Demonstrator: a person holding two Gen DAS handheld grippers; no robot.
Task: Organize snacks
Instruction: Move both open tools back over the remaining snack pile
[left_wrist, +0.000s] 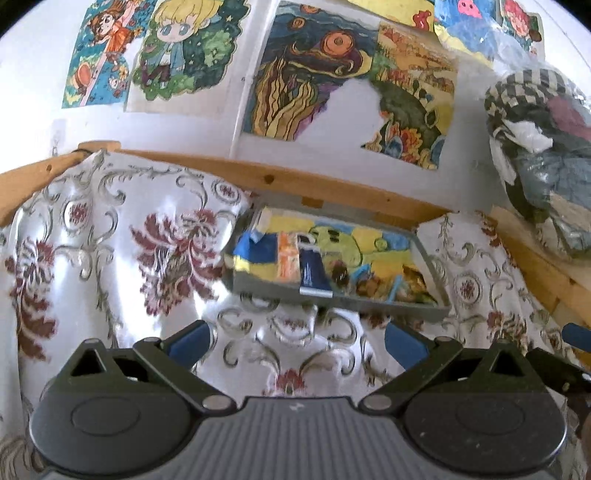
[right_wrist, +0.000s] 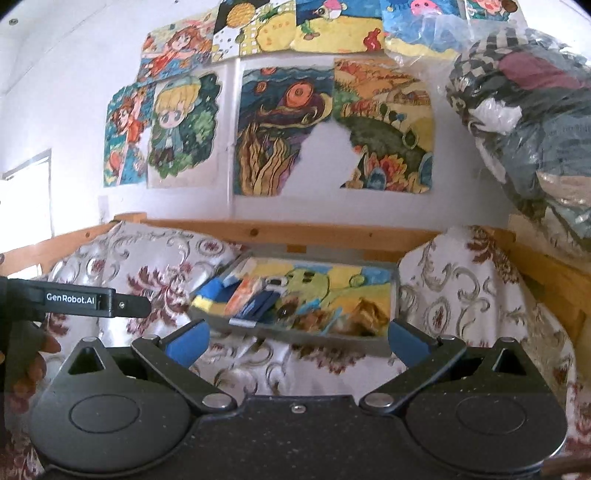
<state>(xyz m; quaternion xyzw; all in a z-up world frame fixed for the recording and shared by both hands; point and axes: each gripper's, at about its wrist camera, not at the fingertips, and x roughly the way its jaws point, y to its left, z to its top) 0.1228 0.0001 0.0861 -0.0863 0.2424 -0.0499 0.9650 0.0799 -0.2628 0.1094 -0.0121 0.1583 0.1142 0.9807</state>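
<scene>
- Left gripper (left_wrist: 295, 341): jaws spread wide, nothing between the blue pads (left_wrist: 188, 339); it hangs over the floral cloth (left_wrist: 110, 240), short of the tray (left_wrist: 436, 258).
- Right gripper (right_wrist: 297, 341): jaws equally wide apart and holding nothing; the tray's near rim (right_wrist: 332, 341) shows between its pads (right_wrist: 186, 343).
- In the right wrist view the left gripper's body (right_wrist: 77, 297) enters at 9 o'clock, marked "GenRobot.AI".
- The grey tray sits at 12 o'clock from both grippers, on the cloth, close to the wooden rail (left_wrist: 332, 184), tilted with its left end nearer.
- Snacks lie in the tray's left half: a blue-and-yellow pack (left_wrist: 255, 254) at its 9 o'clock end, an orange pack (left_wrist: 290, 258) just beside it, then a dark blue pack (left_wrist: 312, 269) whose silver end reaches the near rim.
- Brown wrapped pieces (left_wrist: 410, 280) lie toward the tray's 4 o'clock corner; blur hides what they are.
- A bag of clothes (left_wrist: 546, 155) sits at 2 o'clock.
- Drawings (left_wrist: 306, 70) cover the wall at 12 o'clock.
</scene>
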